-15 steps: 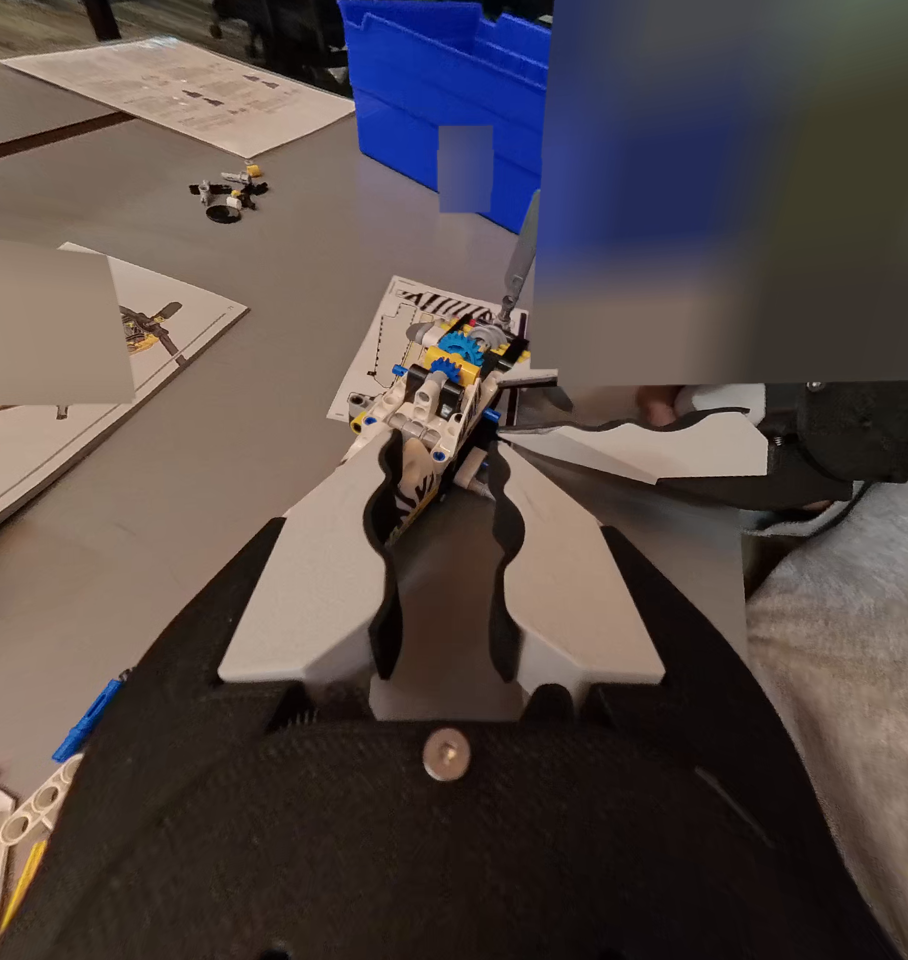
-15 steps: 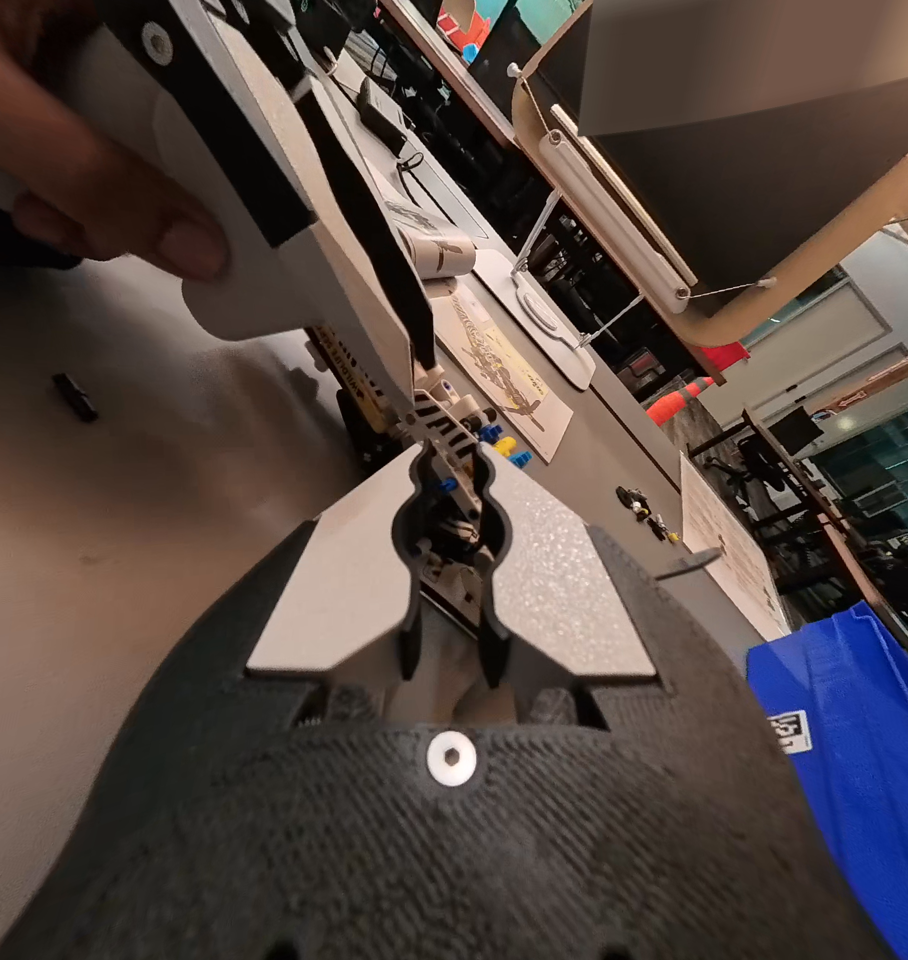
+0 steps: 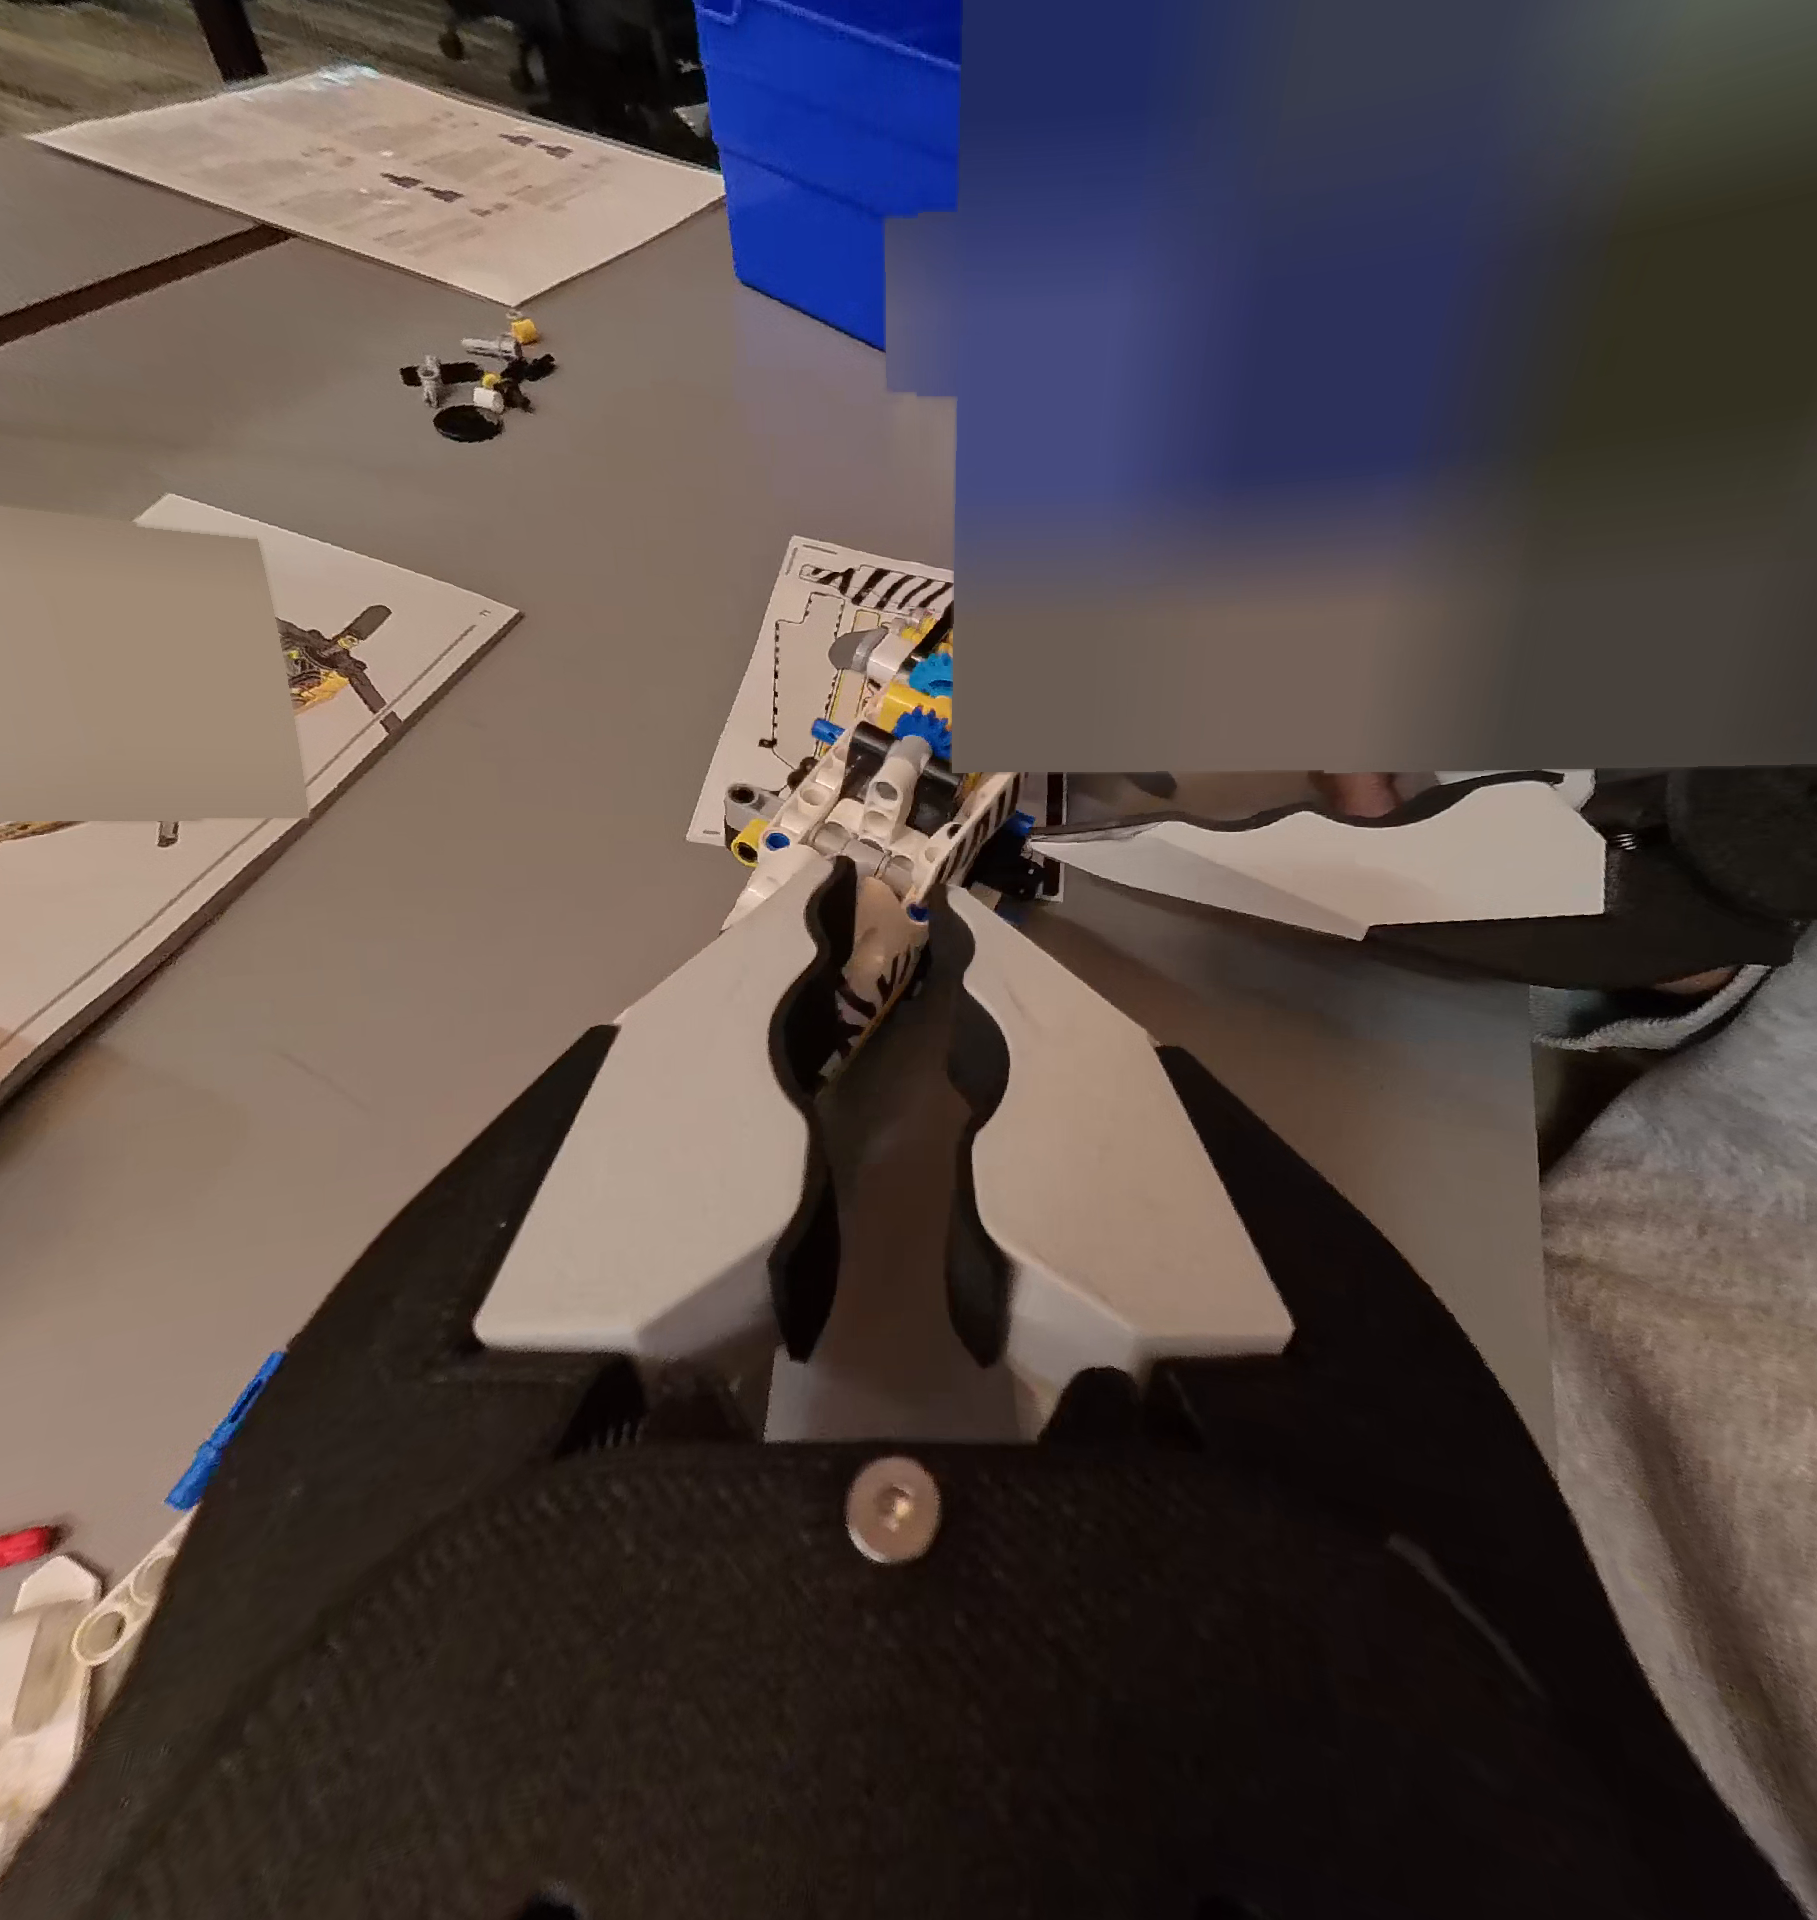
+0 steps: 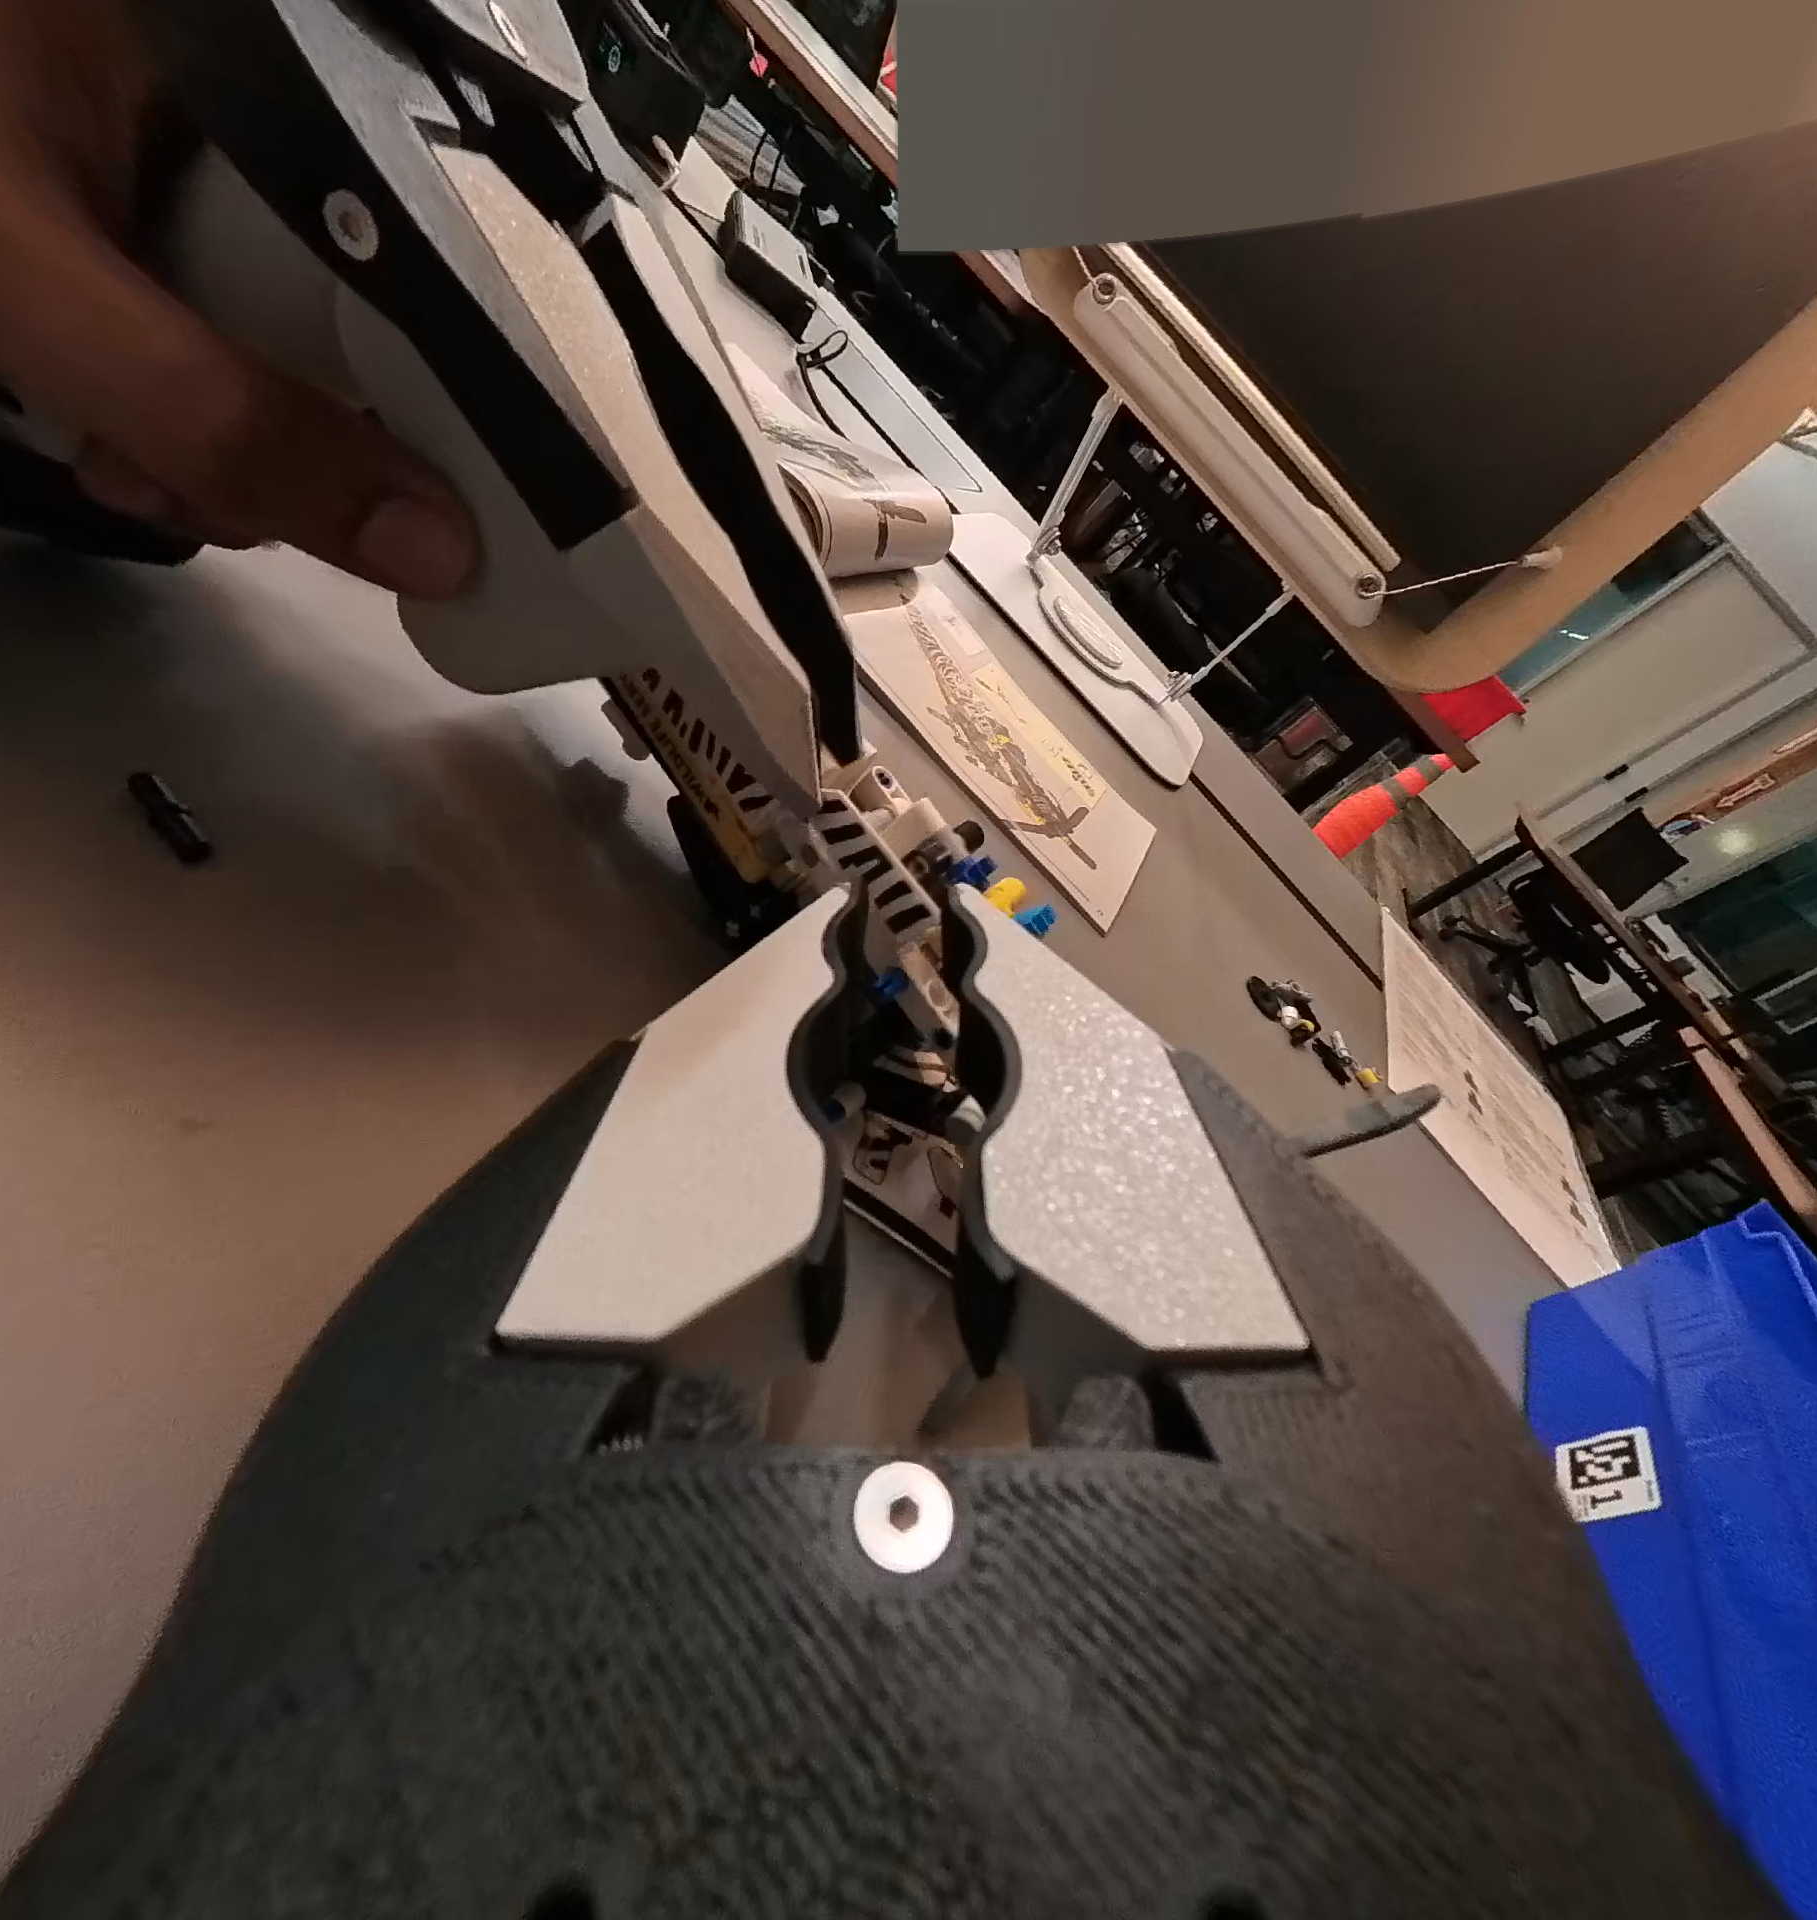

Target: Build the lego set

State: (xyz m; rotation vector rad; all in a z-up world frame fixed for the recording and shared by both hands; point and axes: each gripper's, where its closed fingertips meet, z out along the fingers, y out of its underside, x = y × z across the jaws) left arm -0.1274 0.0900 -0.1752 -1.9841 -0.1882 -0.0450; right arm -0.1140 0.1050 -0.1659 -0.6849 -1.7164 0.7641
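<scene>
Currently the lego model (image 3: pixel 888 805) is clenched from two sides just above the grey surface (image 3: pixel 530 935): its striped end is gripped by the left tool (image 3: pixel 883 914), its other side by the right tool (image 4: pixel 899 914). A sticker sheet (image 3: pixel 790 665) lies beneath.

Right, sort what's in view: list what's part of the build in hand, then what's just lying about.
In the job:
- lego model, gripped from both sides
- left gripper
- right gripper
- open instruction booklet

Lying about:
- small pile of loose parts
- blue bin
- printed sheet
- red piece
- black pin
</scene>
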